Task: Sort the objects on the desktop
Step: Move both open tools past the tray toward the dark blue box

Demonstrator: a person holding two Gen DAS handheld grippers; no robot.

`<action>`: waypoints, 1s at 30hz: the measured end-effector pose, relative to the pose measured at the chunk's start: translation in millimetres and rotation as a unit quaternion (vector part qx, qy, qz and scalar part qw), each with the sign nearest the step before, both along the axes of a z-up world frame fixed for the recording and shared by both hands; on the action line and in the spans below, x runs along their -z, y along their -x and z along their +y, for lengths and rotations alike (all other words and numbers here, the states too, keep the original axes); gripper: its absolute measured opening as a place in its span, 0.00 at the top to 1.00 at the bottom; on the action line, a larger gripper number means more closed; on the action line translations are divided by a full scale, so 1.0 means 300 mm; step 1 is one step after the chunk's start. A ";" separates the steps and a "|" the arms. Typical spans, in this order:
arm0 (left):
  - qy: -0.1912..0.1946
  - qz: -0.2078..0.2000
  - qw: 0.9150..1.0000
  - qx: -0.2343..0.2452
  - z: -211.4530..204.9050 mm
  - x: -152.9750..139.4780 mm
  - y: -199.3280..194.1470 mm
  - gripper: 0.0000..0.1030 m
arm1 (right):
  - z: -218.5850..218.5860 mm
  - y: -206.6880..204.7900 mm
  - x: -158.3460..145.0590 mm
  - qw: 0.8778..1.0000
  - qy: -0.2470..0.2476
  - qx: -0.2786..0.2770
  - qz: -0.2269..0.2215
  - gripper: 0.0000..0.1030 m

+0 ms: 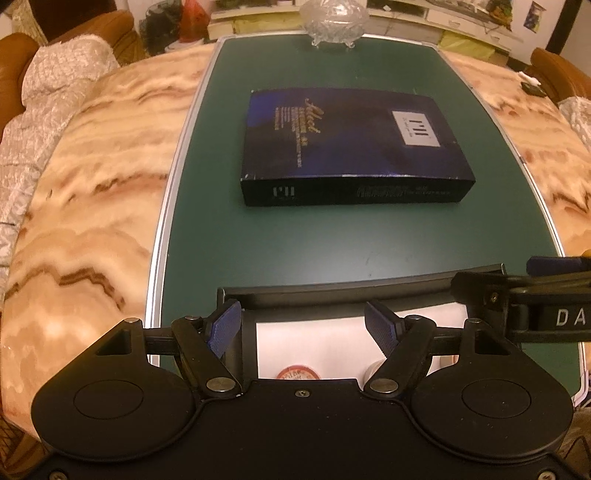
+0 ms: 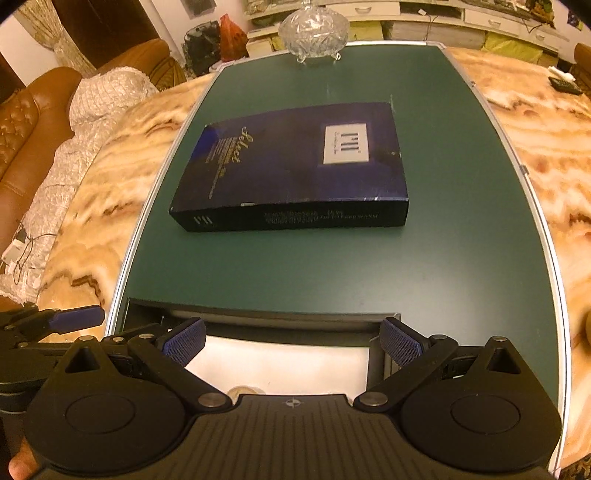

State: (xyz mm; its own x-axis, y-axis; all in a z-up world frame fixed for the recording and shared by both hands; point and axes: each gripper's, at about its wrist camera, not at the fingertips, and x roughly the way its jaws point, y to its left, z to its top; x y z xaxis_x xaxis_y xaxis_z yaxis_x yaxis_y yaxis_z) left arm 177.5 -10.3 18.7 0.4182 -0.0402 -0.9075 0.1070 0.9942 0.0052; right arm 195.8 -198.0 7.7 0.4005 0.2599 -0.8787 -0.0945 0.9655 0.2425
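The left gripper (image 1: 303,330) is hanging over the near end of a green mat (image 1: 332,236), its blue-padded fingers (image 1: 223,328) standing apart with nothing pressed between them; the left one is sitting outside the left wall of a black tray (image 1: 362,286) and the right one is hanging over the tray's white inside. The right gripper (image 2: 291,341) is likewise standing released, its blue pads (image 2: 184,341) spread over the same black tray (image 2: 258,317), the right pad lying at the tray's right wall; whether either pad is touching the wall is not clear. Inside the tray, on its white floor, a round lid with red print (image 1: 297,373) and a second pale round thing (image 1: 373,369) are peeking out just above the left gripper's body, and a pale round rim (image 2: 243,390) is showing in the right view; what they are cannot be told. Well beyond the tray, in the middle of the mat, a dark blue box (image 1: 351,147) is lying flat and closed, with a white label on its lid. At the mat's far edge a cut-glass bowl (image 1: 334,22) is standing on small feet. The mat is resting on a marbled orange-and-cream table (image 1: 92,177), with brown leather seats (image 2: 33,122) and a white quilted cover (image 2: 96,103) beside it on the left.
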 end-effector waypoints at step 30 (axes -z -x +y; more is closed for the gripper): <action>-0.014 -0.020 1.000 -0.017 0.105 0.129 -0.531 0.22 | -0.256 -0.576 0.189 0.997 -0.064 0.035 0.008 0.00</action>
State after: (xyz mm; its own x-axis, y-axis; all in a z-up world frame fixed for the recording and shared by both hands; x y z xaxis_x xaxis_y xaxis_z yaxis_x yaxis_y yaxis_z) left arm 336.8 21.3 -20.1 0.4551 0.0005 -0.8905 0.0719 0.9967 0.0374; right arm 368.7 -274.8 -49.0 0.4085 0.3419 -0.8463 -0.0226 0.9307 0.3650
